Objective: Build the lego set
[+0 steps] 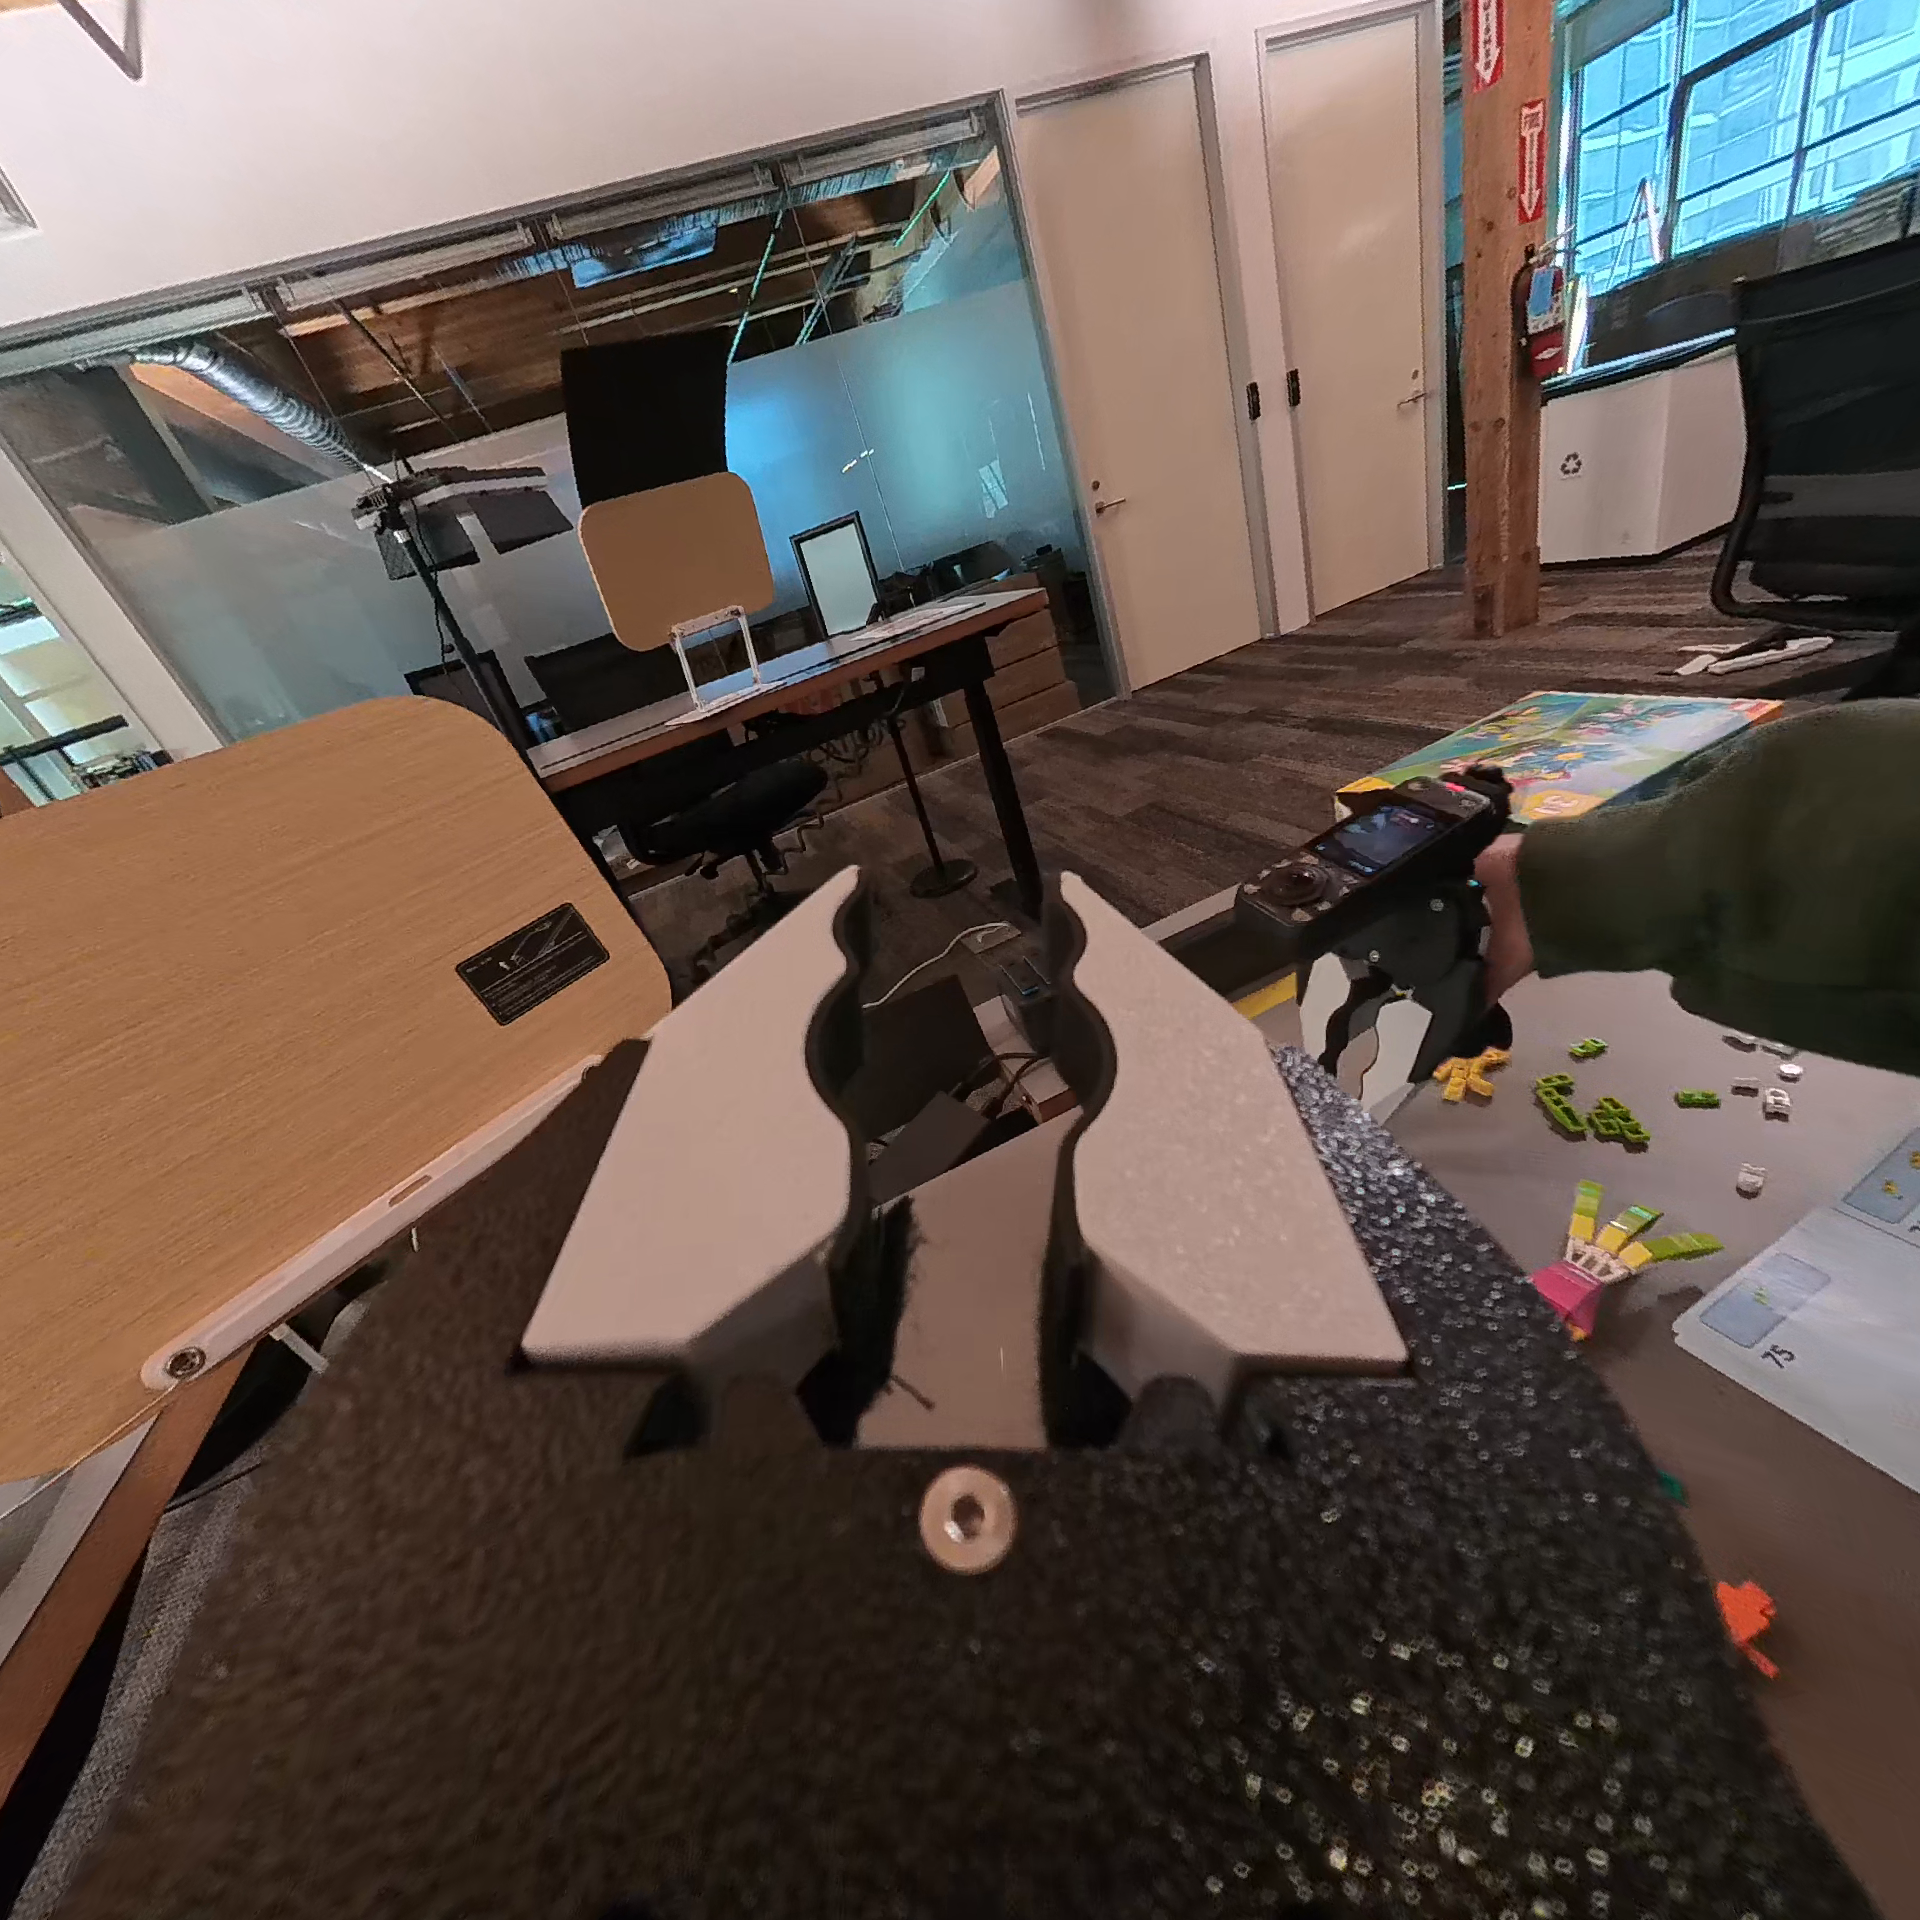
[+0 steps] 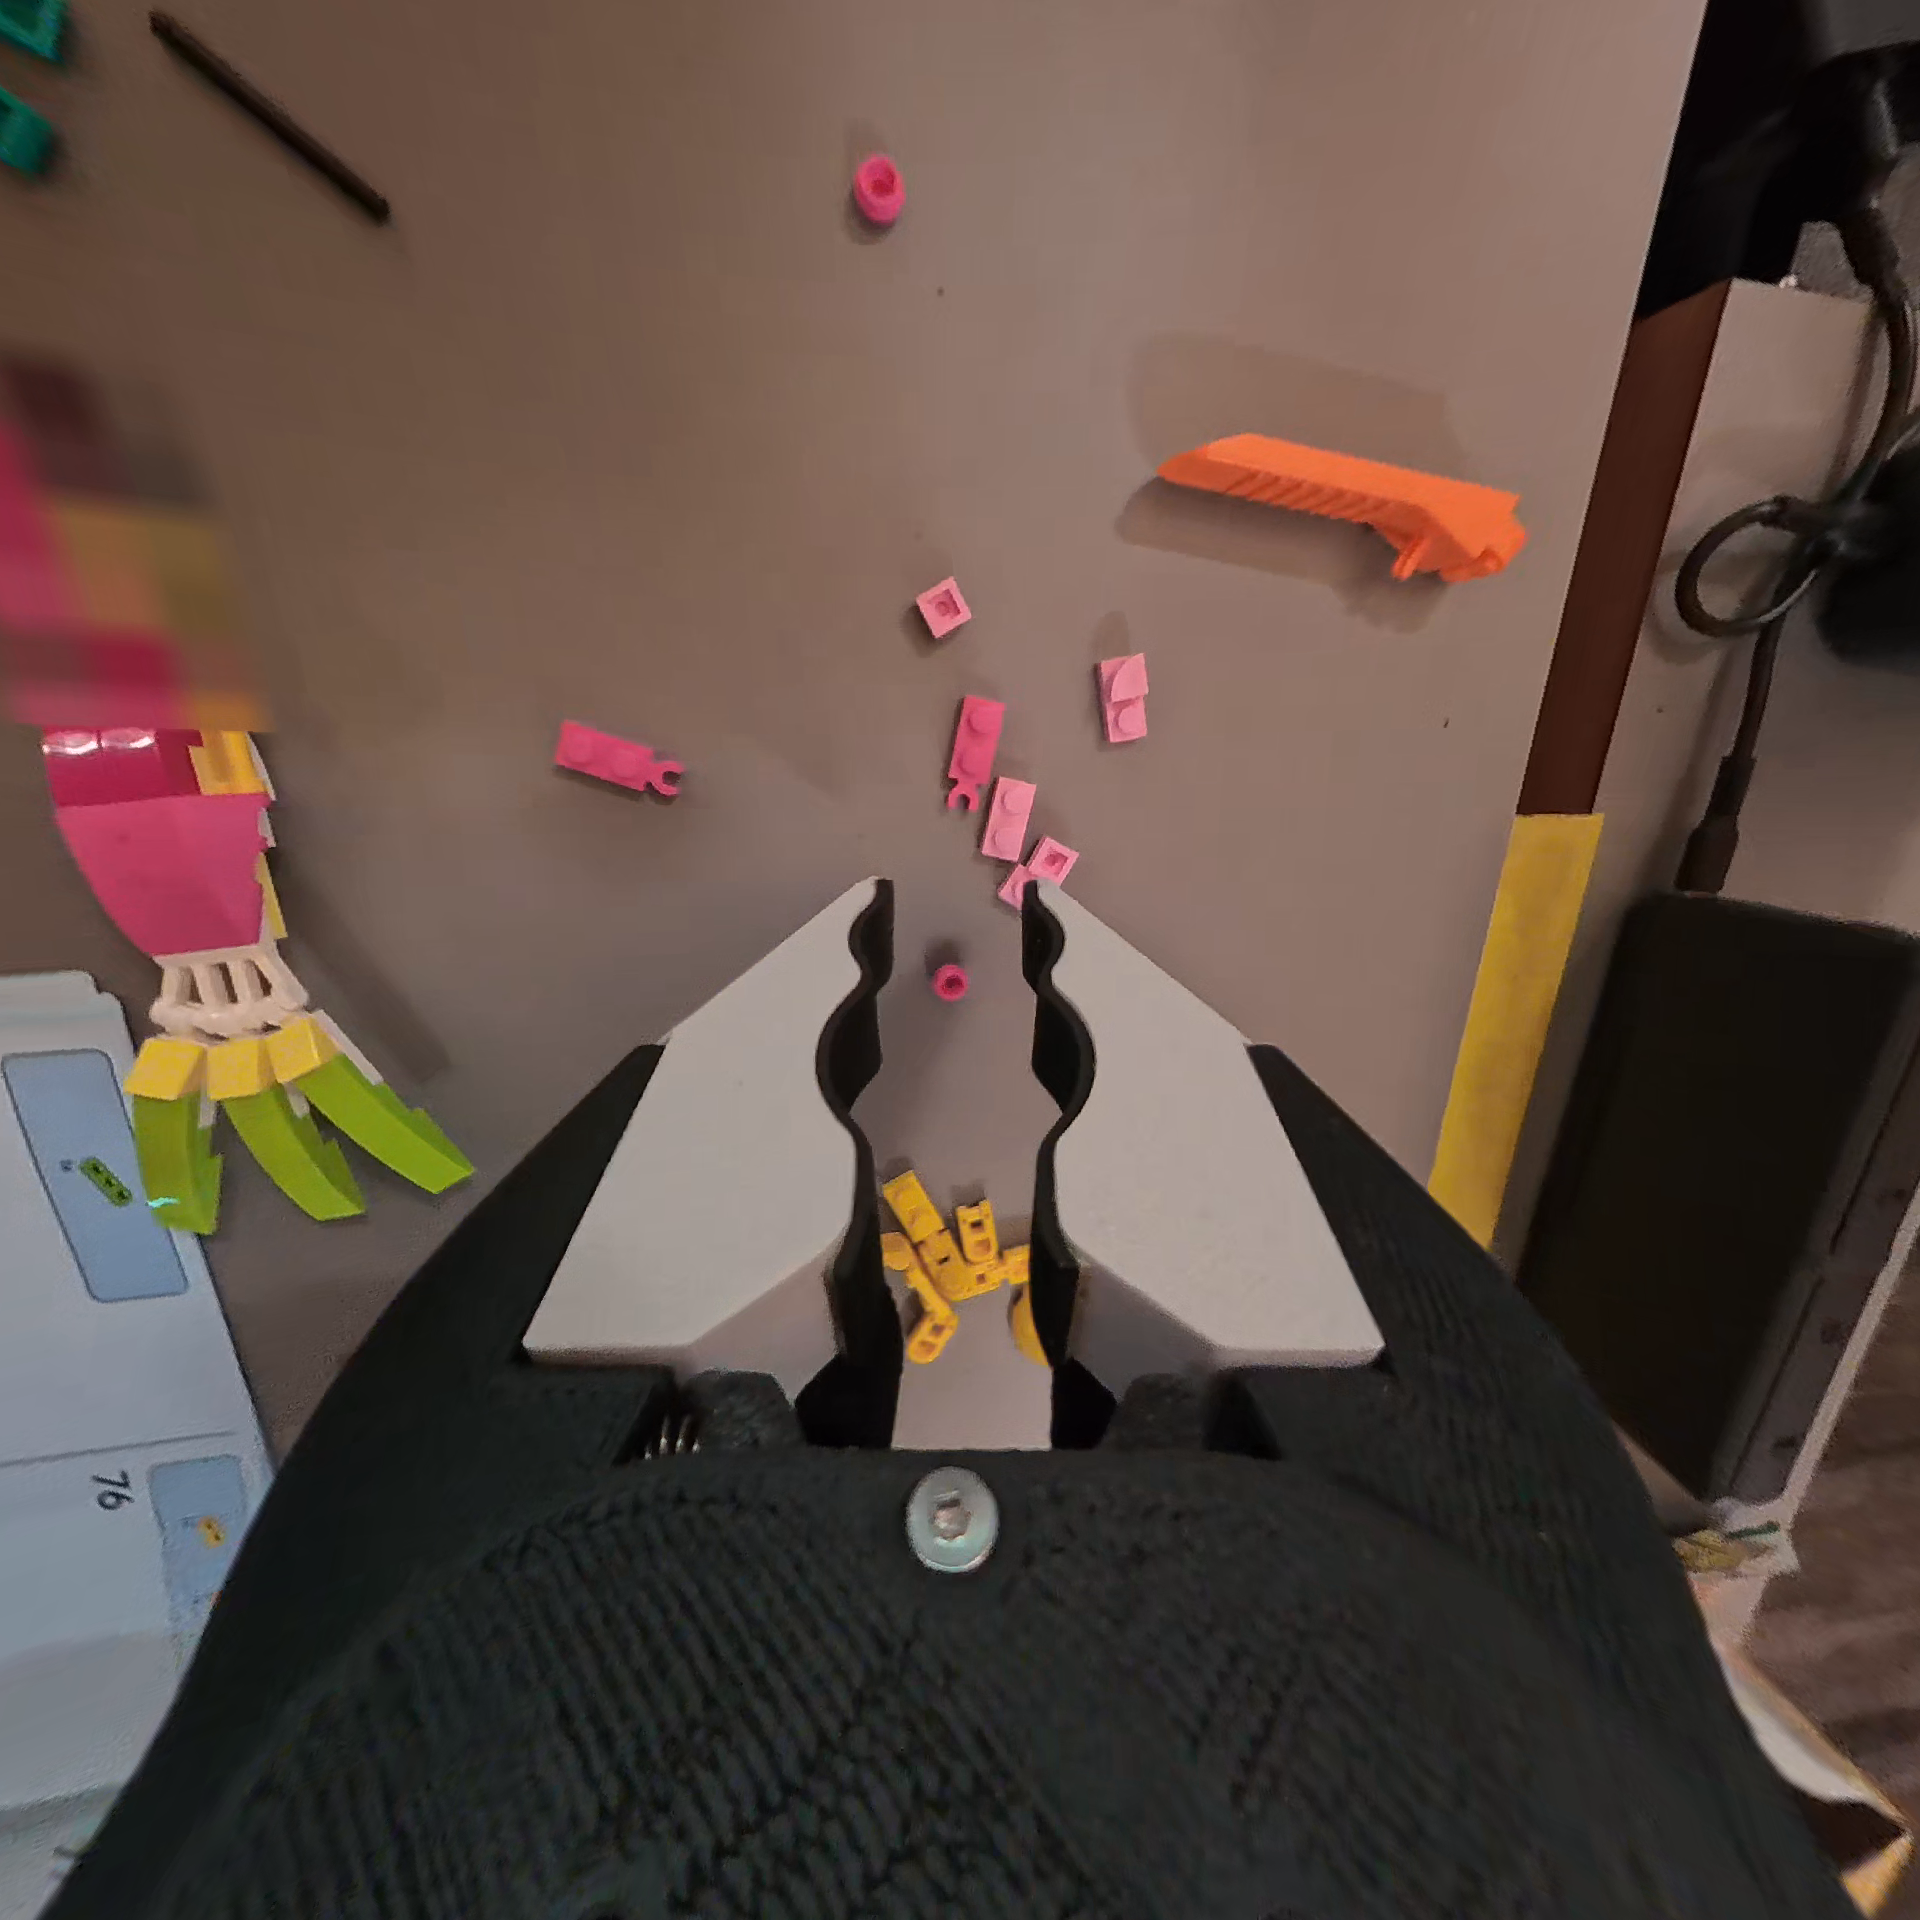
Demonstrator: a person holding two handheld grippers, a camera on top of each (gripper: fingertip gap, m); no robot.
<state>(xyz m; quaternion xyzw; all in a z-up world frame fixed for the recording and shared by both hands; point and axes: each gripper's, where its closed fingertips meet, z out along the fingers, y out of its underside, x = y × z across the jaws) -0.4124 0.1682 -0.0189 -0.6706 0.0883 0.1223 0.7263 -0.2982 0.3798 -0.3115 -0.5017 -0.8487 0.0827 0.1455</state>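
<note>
My right gripper (image 2: 956,894) is open and empty, pointing down at the grey table (image 2: 623,468). A pile of small yellow pieces (image 2: 945,1257) lies between its fingers, and a tiny pink round stud (image 2: 948,982) lies near the tips. Pink plates (image 2: 1008,816) are scattered just beyond. The part-built pink, white and green model (image 2: 208,935) lies to the left. My left gripper (image 1: 961,894) is open and empty, held past the table's edge and facing the room. In its view the right gripper (image 1: 1382,1070) hovers over the yellow pieces (image 1: 1465,1075), near the model (image 1: 1610,1257).
An orange brick separator (image 2: 1351,499) lies at the far right, by the table edge with yellow tape (image 2: 1517,1018). The instruction booklet (image 2: 83,1247) is at the left, with a black rod (image 2: 270,120) beyond it. Green pieces (image 1: 1590,1112) and the set's box (image 1: 1558,748) lie farther off. Left tips to right tips: about 40 centimeters.
</note>
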